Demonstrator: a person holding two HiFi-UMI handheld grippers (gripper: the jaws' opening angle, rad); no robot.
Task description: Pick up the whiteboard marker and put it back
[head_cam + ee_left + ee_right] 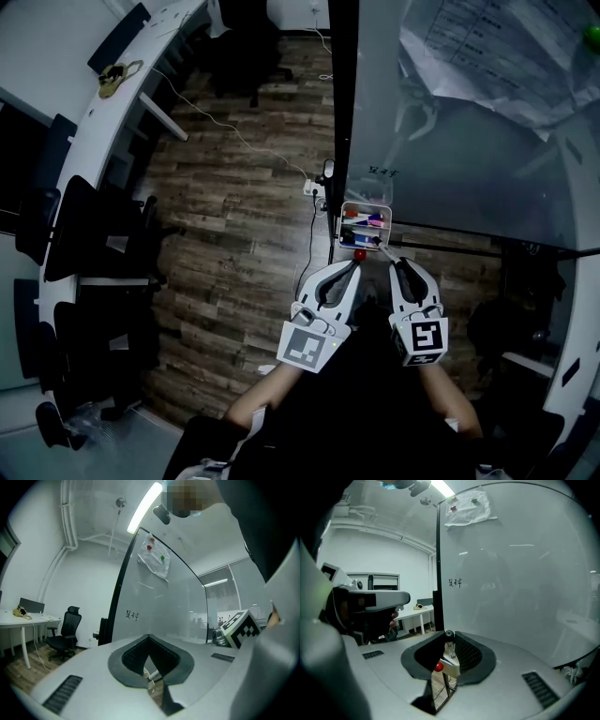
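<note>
Whiteboard (515,573) ahead; right tool (449,639) grips marker (449,634) (head view: at tray (388,217)).

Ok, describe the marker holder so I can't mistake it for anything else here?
Find the large whiteboard and follow its black edge post down toward the wood floor. Low beside that post is a small white tray. It alone holds coloured markers, with a small red ball at its near edge.

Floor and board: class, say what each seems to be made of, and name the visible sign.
Floor: probably wood or wood-look laminate, matt; brown planks with grain and seams show. Board: likely glass or a glossy coated panel; its smooth pale face carries faint reflections, and a dark strip runs along its edge.
</note>
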